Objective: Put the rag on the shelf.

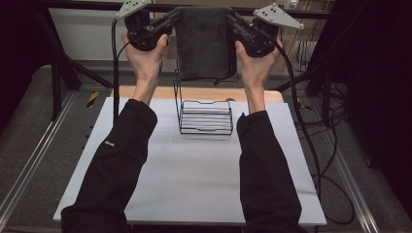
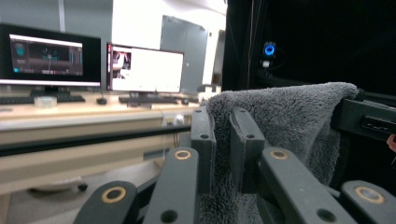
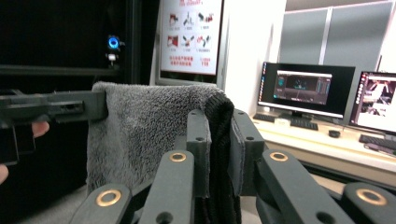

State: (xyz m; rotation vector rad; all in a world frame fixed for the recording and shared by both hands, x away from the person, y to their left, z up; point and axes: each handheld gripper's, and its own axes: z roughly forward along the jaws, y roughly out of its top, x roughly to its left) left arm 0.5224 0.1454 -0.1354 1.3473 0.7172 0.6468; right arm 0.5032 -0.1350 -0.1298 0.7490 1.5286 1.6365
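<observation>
Left tool [image 1: 172, 20] and right tool [image 1: 232, 20] each clamped on a top corner of the grey towel [image 1: 204, 43], hung spread between them above the wire rack [image 1: 205, 116] on the worktop [image 1: 194, 174], its lower hem hiding the rack's upright top.

A black wire rack [image 1: 204, 116] stands near the far edge of the white table [image 1: 194, 184]; its near half lies open.

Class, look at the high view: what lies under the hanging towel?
Under the towel stands a wire rack on the white table. The towel's lower edge covers the top of the rack's upright.
</observation>
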